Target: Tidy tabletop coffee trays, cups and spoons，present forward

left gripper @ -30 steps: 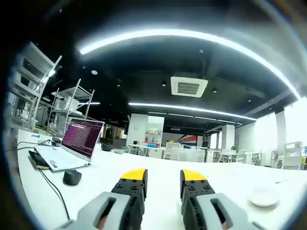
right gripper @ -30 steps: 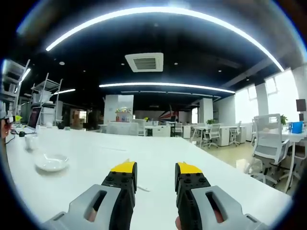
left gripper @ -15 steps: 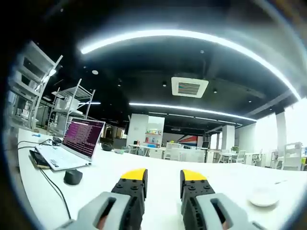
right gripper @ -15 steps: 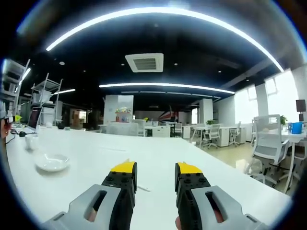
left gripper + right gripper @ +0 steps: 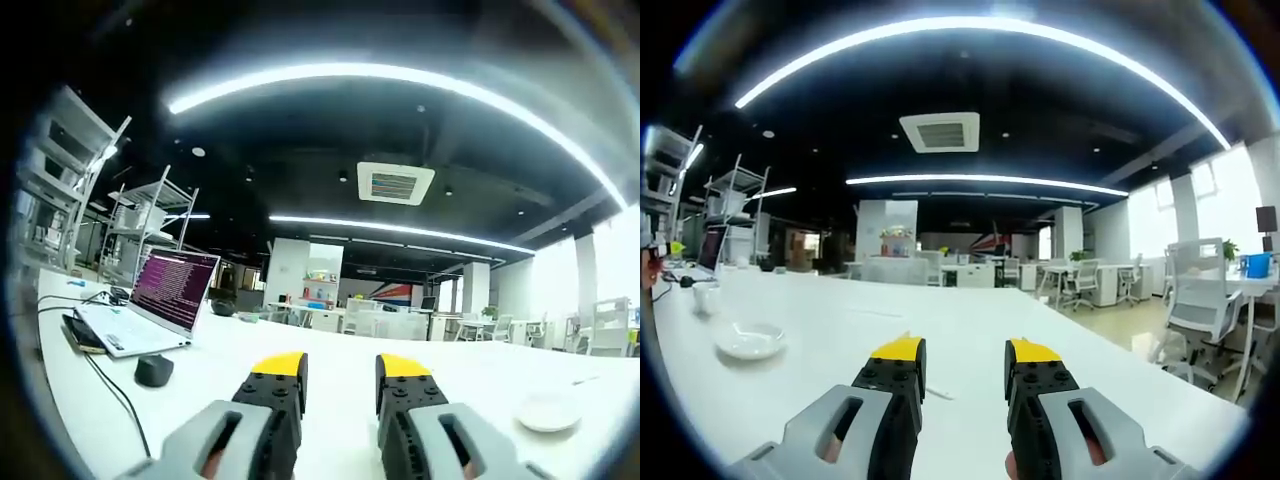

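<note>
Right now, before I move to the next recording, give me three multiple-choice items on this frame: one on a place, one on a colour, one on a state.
1. In the right gripper view, the saucer lies
A. left of the jaws
B. between the jaws
C. on a chair

2. The jaw tips of the right gripper are
A. red
B. yellow
C. blue

3. The laptop is
A. closed
B. open, screen lit
C. upside down

Answers: 1 A, it sits on the white table at the left. 2 B, yellow caps show. 3 B, text glows on its screen.
</note>
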Motion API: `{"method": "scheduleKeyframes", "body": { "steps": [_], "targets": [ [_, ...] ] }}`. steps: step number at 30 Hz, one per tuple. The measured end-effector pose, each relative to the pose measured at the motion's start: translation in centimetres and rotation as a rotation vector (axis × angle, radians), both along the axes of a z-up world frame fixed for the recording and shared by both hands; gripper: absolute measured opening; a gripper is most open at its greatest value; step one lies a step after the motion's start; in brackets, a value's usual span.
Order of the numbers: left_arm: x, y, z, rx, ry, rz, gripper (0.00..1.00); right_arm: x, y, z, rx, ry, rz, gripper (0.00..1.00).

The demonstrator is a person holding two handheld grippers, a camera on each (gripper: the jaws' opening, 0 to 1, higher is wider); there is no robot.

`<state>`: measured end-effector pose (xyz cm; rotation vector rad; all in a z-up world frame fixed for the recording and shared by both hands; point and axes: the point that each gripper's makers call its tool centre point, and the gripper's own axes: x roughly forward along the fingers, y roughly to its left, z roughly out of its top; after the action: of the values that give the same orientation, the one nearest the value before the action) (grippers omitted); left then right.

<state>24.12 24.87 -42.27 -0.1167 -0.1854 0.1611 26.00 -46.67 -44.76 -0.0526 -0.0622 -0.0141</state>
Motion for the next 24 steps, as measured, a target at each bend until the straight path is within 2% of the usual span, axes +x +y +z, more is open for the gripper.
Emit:
{"method": "scheduleKeyframes", "body": {
  "steps": [24],
  "targets": [
    [-0.29, 0.27, 0.33, 0.002, -0.003, 0.008, 0.29, -0.06, -0.26, 0.16, 0.003, -0.006, 0.004, 0.32]
  ]
}}
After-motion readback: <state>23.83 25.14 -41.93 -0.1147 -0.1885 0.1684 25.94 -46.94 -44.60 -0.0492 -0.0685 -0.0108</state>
